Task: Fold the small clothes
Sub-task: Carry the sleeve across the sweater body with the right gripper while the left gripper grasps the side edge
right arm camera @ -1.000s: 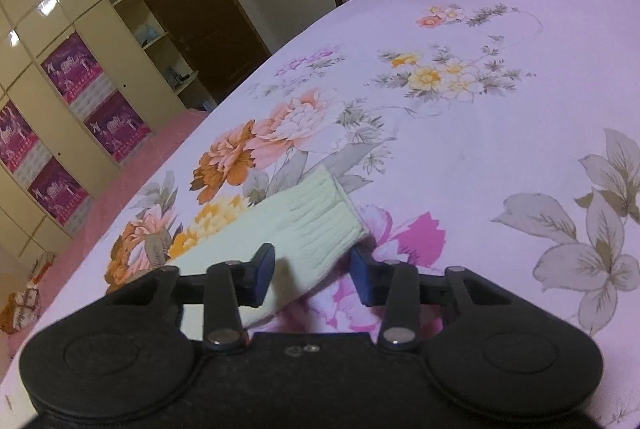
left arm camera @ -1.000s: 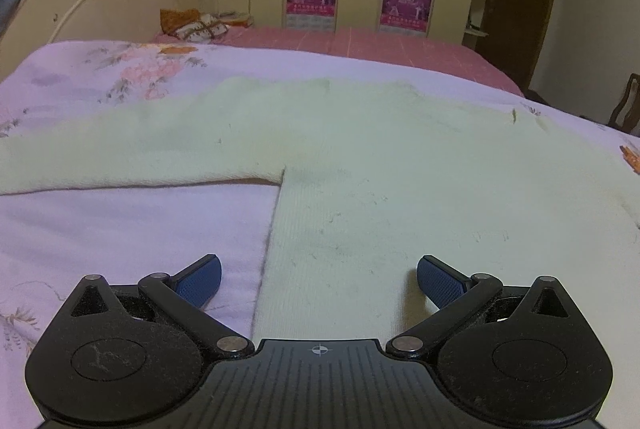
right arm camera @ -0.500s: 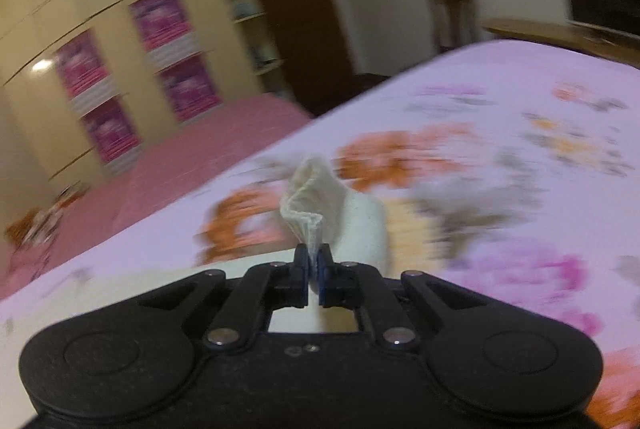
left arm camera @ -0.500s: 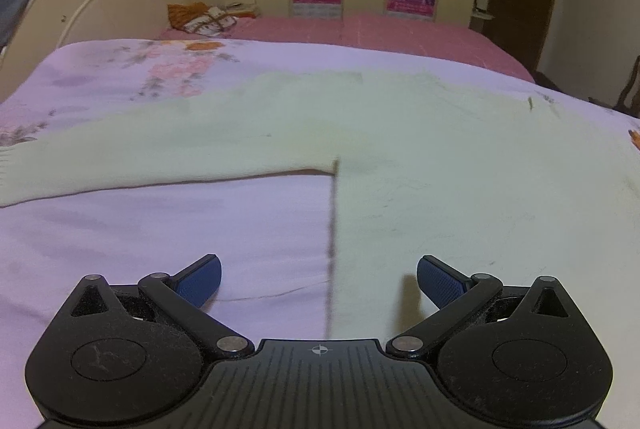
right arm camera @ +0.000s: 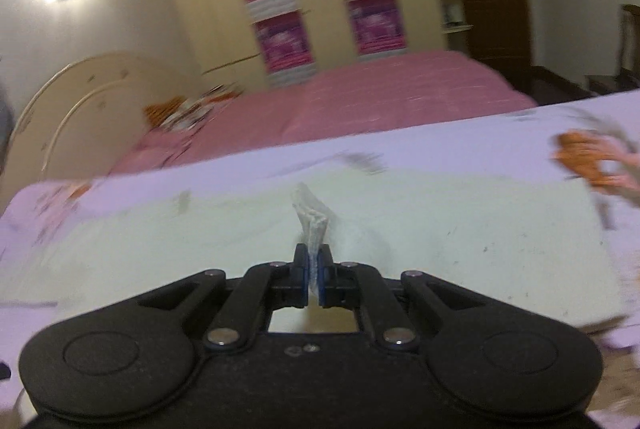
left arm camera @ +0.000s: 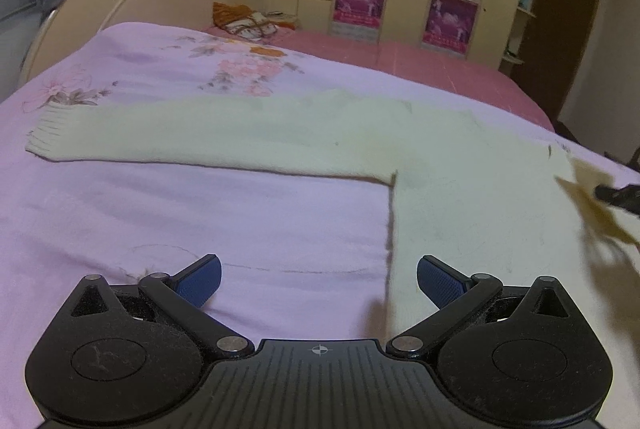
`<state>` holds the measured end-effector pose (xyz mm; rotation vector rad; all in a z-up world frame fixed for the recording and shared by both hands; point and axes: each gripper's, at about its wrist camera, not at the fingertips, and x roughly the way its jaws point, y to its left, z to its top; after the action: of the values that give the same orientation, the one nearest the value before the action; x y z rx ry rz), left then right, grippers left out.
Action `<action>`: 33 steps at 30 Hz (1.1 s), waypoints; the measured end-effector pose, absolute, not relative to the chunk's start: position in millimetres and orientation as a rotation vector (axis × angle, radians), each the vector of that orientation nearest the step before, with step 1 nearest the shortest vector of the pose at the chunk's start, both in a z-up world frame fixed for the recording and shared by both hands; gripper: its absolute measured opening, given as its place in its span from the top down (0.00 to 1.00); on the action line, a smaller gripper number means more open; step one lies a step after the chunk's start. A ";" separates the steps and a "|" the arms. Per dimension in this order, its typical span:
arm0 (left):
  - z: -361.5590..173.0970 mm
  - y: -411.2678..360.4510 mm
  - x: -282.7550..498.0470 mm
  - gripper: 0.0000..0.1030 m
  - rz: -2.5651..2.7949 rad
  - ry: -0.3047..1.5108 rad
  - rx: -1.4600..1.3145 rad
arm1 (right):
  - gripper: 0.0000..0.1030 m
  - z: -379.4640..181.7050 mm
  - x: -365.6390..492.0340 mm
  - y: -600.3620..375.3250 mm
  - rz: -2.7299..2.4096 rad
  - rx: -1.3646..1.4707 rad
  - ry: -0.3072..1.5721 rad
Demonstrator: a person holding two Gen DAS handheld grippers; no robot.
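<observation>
Left sleeve: the cream sweater [left arm camera: 460, 189] lies flat on the lilac floral bedspread [left arm camera: 180, 213], one sleeve stretched left, its ribbed cuff [left arm camera: 44, 131] at the far end.
Left gripper [left arm camera: 319, 279]: jaws spread wide, holding nothing, low over the bedspread beside the sweater's side edge.
Right gripper [right arm camera: 314, 275]: clenched on a raised pinch of the other cuff [right arm camera: 312, 225], above the sweater's body [right arm camera: 460, 241].
Background: cream headboard [left arm camera: 160, 1], pink bedcover [right arm camera: 360, 97], wardrobe posters [left arm camera: 362, 3].
</observation>
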<state>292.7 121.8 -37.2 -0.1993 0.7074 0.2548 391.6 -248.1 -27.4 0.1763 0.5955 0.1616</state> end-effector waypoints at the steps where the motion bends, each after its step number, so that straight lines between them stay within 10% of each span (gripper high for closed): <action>1: -36.8 122.4 293.4 0.00 0.255 0.706 -0.206 | 0.95 -29.6 394.5 -238.6 0.178 0.169 0.606; 11: -30.7 79.2 349.5 0.01 0.055 0.695 -0.303 | 0.79 -31.7 373.2 -231.6 0.230 0.192 0.618; 14: -35.2 44.2 389.3 0.46 -0.069 0.718 -0.340 | 0.78 -30.2 349.3 -266.5 0.162 0.268 0.593; 21: -61.6 -18.2 472.5 0.48 -0.226 0.820 -0.464 | 0.78 -35.3 316.2 -327.0 0.052 0.364 0.586; 26: -78.2 -42.4 500.3 0.97 -0.232 0.848 -0.460 | 0.77 -42.1 302.5 -353.2 -0.002 0.388 0.583; 33: -59.5 -29.2 477.0 0.97 -0.226 0.759 -0.421 | 0.77 -50.5 302.5 -366.0 -0.035 0.402 0.592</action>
<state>477.0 -29.2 -59.5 -0.4205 0.7591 -0.2261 302.5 -366.0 -50.5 0.4019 0.5924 -0.0348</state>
